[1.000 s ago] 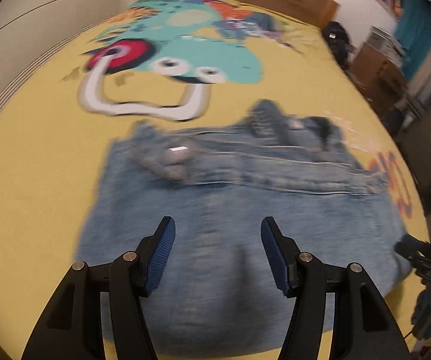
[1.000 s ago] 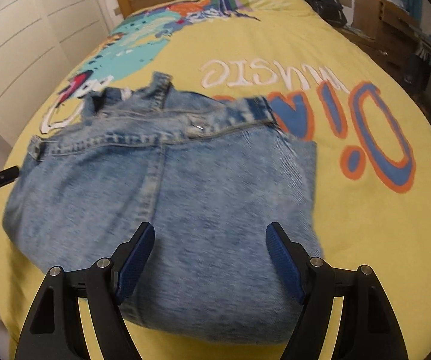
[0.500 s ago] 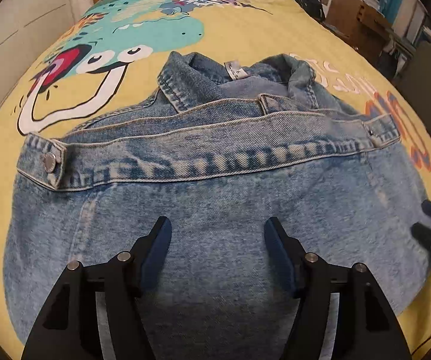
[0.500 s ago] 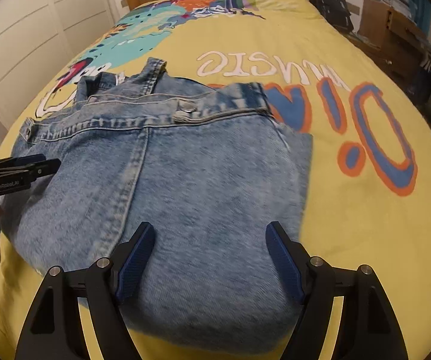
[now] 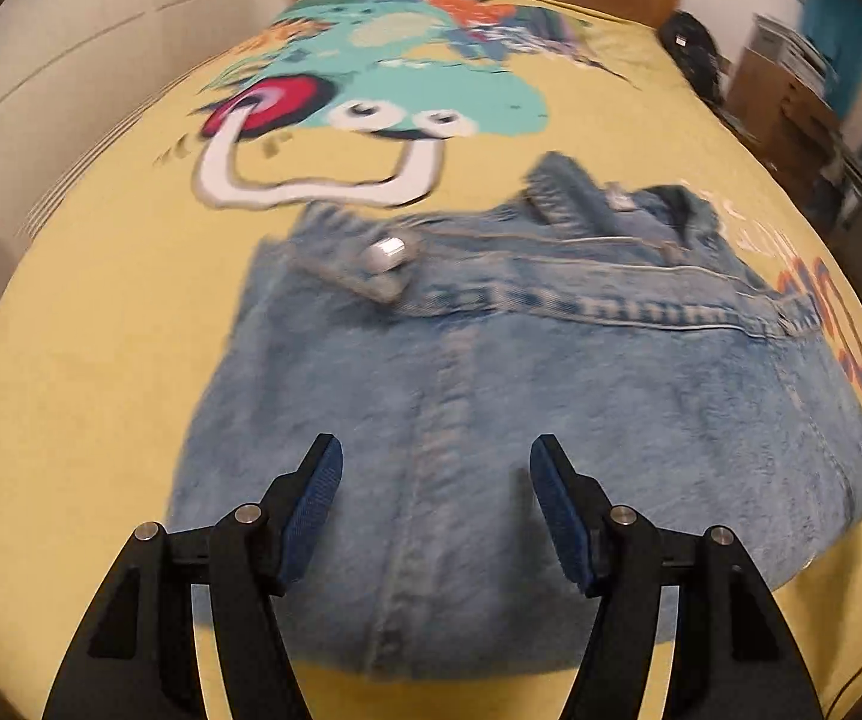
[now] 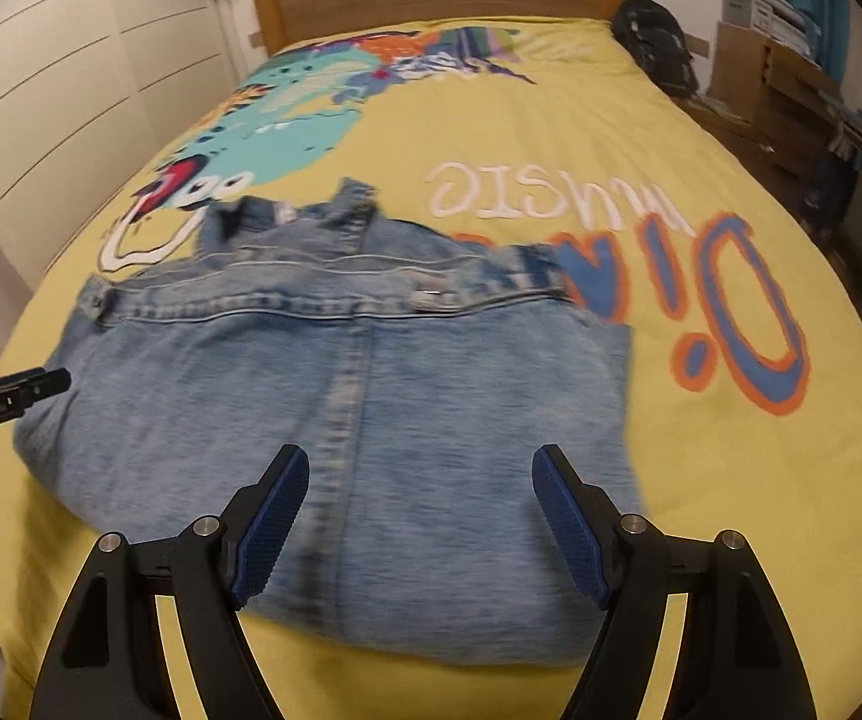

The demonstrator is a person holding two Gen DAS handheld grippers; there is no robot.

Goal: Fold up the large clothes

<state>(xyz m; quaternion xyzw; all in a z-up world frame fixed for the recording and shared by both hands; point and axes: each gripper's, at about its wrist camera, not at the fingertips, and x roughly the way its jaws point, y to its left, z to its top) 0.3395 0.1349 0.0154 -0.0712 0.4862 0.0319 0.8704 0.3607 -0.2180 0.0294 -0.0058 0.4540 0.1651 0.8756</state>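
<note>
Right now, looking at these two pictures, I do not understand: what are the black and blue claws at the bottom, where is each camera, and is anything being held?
A person holds one hand-held tool in each hand; no robot arm is here. Each picture comes from a camera on one tool, looking along its two fingers. The left tool and the right tool both stand open above a folded denim jacket and hold nothing. The jacket lies on a bed with a yellow printed cover.
</note>
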